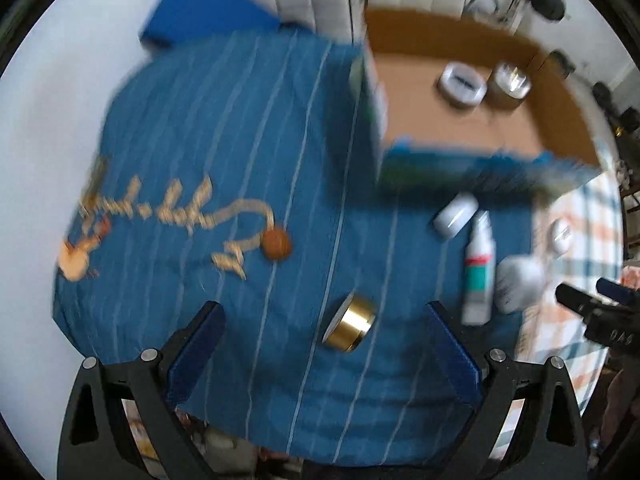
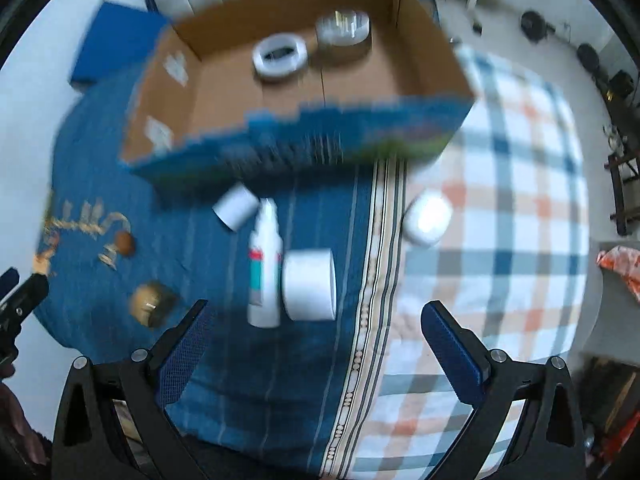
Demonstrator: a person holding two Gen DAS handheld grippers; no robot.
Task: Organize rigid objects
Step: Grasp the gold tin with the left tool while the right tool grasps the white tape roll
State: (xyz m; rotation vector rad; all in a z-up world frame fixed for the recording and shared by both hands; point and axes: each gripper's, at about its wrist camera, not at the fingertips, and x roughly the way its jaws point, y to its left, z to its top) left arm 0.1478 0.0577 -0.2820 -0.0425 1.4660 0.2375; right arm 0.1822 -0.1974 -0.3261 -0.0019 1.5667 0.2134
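My left gripper (image 1: pixel 324 320) is open and empty above a gold-banded jar (image 1: pixel 350 322) lying on its side on the blue cloth (image 1: pixel 200 128). My right gripper (image 2: pixel 316 320) is open and empty above a wide white jar (image 2: pixel 308 284) lying beside a white bottle with a teal label (image 2: pixel 264 272). A small white jar (image 2: pixel 235 210) and a round white tub (image 2: pixel 427 218) lie nearby. The cardboard box (image 2: pixel 224 96) behind them holds a white ring-shaped tub (image 2: pixel 280 56) and a clear jar (image 2: pixel 342 28). The gold jar also shows in the right wrist view (image 2: pixel 149 304).
A checked cloth (image 2: pixel 512 184) covers the right side of the surface. A brown round emblem (image 1: pixel 276 244) and gold lettering are on the blue cloth. A blue flat box (image 1: pixel 200 8) lies at the far left. The other gripper shows at the right edge (image 1: pixel 596 312).
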